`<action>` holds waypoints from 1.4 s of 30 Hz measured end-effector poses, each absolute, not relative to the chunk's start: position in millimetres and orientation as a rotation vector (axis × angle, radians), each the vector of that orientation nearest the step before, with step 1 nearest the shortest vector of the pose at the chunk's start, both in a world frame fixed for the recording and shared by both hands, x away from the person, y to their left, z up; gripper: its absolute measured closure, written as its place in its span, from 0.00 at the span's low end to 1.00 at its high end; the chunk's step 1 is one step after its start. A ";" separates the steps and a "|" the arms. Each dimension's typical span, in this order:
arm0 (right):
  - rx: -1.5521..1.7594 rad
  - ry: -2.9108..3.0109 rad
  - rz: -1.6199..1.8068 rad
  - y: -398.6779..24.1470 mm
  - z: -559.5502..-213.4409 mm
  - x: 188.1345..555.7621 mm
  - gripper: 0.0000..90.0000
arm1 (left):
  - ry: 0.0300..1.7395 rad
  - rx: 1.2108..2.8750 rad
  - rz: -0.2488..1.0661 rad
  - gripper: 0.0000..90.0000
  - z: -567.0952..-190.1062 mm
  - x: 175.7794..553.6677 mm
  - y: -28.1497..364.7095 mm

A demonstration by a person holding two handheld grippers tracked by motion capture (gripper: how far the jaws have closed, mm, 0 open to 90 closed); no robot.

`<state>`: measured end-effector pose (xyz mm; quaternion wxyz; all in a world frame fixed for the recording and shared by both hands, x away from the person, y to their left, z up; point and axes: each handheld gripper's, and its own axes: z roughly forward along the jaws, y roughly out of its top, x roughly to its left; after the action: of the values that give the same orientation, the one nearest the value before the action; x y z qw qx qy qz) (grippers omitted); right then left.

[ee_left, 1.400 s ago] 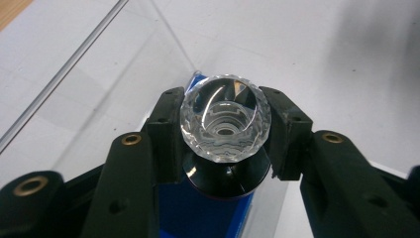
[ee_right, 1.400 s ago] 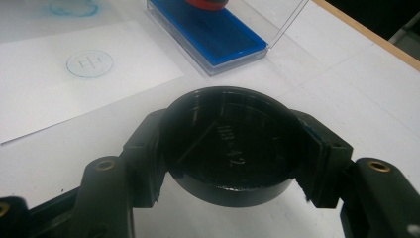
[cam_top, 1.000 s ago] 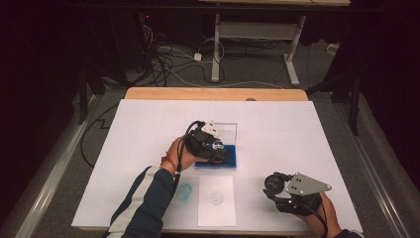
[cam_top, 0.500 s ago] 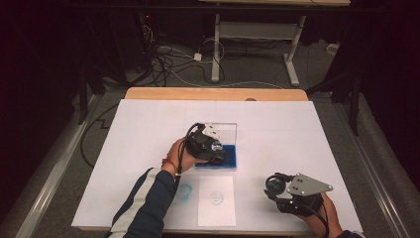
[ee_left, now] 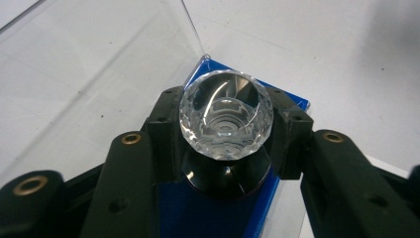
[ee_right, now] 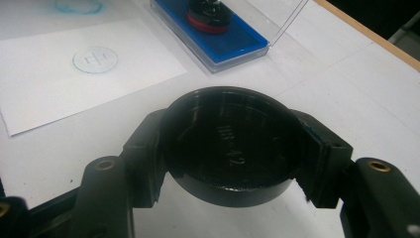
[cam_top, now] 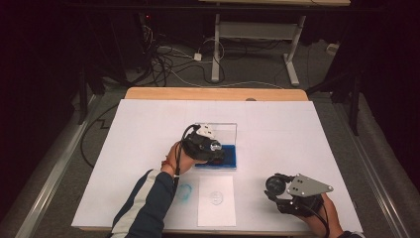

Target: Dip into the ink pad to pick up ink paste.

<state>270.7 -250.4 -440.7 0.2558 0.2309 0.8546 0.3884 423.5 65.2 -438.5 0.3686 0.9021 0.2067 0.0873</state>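
- The left gripper sits at the centre of the white table, over the blue ink pad in its clear open case.
- In the left gripper view, its jaws are clamped on a stamp with a faceted clear crystal top and a black body below; the jaws grip the black body at 9 and 3 o'clock.
- The stamp stands upright on the blue pad; whether its face presses into the ink cannot be told.
- The right gripper rests at 5 o'clock on the table, well apart from the case.
- In the right gripper view, its jaws are clamped on a round black cap, gripped at 9 and 3 o'clock.
- The cap's inside bears raised characters reading roughly "HB-42"; the first letters are not sharp.
- A white paper sheet lies at 6 o'clock from the ink pad, near the table's front edge.
- The sheet carries a faint round stamped mark with small strokes inside, too faint to read.
- A smeared blue ring marks the table just beside the sheet, at its 9 o'clock.
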 end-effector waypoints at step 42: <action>0.622 2.313 1.066 -253.0 -438.5 270.0 0.42 | 0.497 2.366 0.309 0.60 -381.5 426.0 60.4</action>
<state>270.0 -253.0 -438.5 0.2573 0.2293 0.8526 0.3929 426.0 60.4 -381.5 0.3448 0.9112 0.1913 0.1189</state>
